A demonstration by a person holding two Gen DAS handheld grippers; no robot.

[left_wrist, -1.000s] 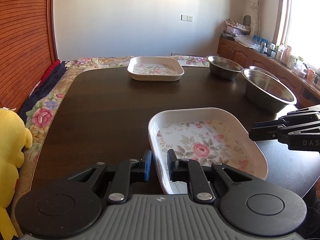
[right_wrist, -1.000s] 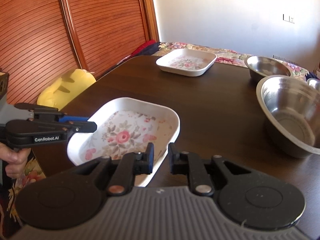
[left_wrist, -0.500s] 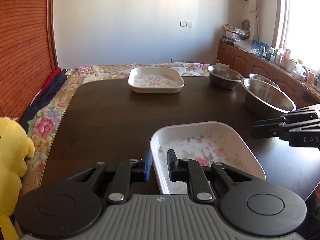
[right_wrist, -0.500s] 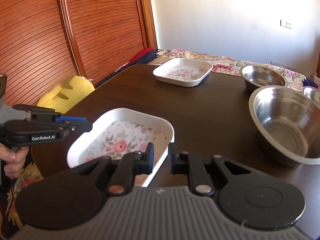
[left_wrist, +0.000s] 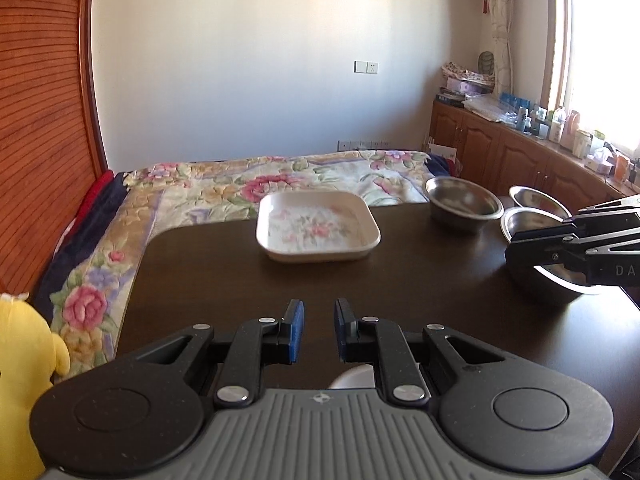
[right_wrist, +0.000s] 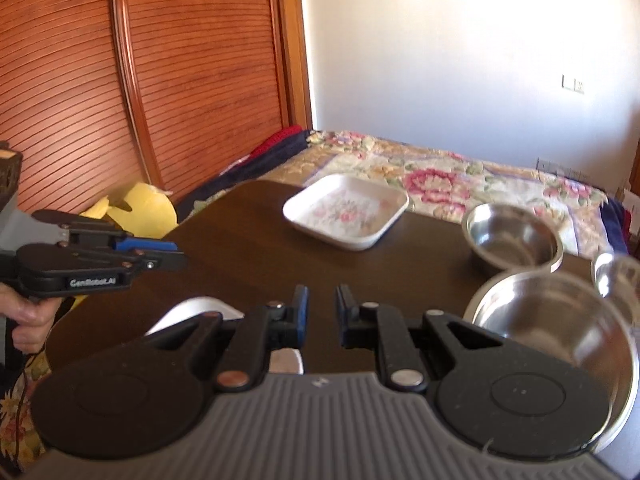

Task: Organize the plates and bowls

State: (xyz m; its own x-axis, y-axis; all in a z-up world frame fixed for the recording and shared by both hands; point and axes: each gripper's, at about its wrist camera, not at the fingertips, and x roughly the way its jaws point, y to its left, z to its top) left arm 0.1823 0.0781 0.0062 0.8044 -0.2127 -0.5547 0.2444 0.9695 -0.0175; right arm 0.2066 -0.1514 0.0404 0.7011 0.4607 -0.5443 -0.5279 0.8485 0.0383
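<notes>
Left tool (left_wrist: 319, 330): blue-padded fingers apart, gripping nothing, raised over the dark wooden worktop (left_wrist: 400, 288).
Right tool (right_wrist: 319, 316): fingers likewise apart, empty.
Near white square floral plate (right_wrist: 192, 312): low beneath both tools, only a rim sliver showing; on the left tool's side.
Far white square floral plate (left_wrist: 317, 226): straight ahead at the worktop's far edge, well apart.
Steel bowls: large (right_wrist: 560, 320), small (right_wrist: 514, 238), third (left_wrist: 538, 197); clustered right, nearest the right tool.
Likely step: stacking plates, left tool nearer.

On the tabletop (left_wrist: 400, 284) the far plate (left_wrist: 317, 227) sits left of three bowls (left_wrist: 464, 203), the bed (left_wrist: 280, 180) behind them.
</notes>
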